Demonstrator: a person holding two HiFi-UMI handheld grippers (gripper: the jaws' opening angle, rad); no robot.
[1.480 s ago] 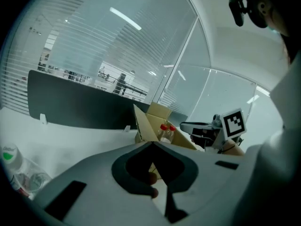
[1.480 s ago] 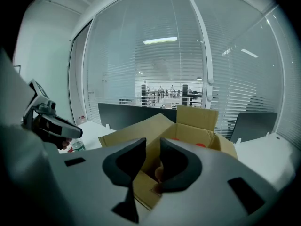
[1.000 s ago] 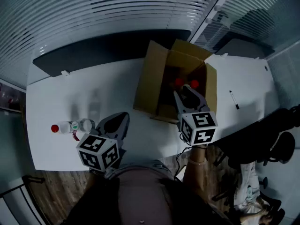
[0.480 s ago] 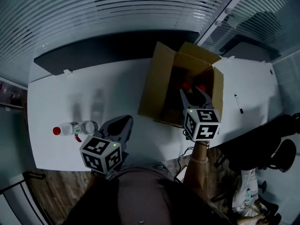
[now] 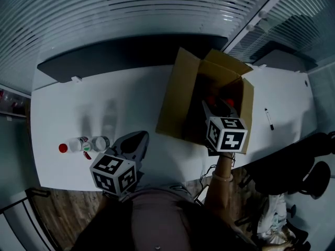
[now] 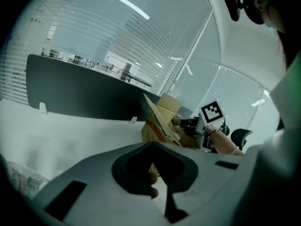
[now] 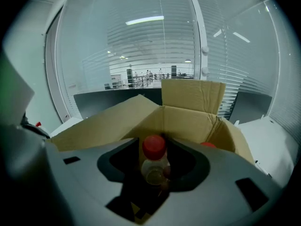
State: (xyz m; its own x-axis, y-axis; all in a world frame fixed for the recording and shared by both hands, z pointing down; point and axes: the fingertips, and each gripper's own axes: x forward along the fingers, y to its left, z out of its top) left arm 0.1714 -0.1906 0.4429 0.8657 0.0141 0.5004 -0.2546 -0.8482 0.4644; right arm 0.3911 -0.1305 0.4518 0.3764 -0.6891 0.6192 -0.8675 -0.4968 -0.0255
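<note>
An open cardboard box [image 5: 180,98] stands on the white table [image 5: 131,98]. My right gripper [image 5: 215,106] reaches down into it. In the right gripper view a clear bottle with a red cap [image 7: 154,160] stands upright between the spread jaws of the right gripper [image 7: 154,155], with space on both sides. A second red cap [image 7: 208,145] shows deeper in the box [image 7: 188,121]. My left gripper [image 5: 136,137] hovers over the table's near edge, jaws together and empty. The left gripper [image 6: 155,147] looks toward the box [image 6: 157,126] and the right gripper's marker cube [image 6: 211,112].
Several bottles [image 5: 82,143] lie near the table's left front corner, one with a red cap [image 5: 63,147]. A black pen [image 5: 270,119] lies on the table right of the box. A dark partition [image 5: 104,54] lines the far edge, with glass walls and blinds behind.
My right gripper has moved forward and down into the box, and its jaws have spread around the red-capped bottle. The left gripper has stayed in nearly the same place.
</note>
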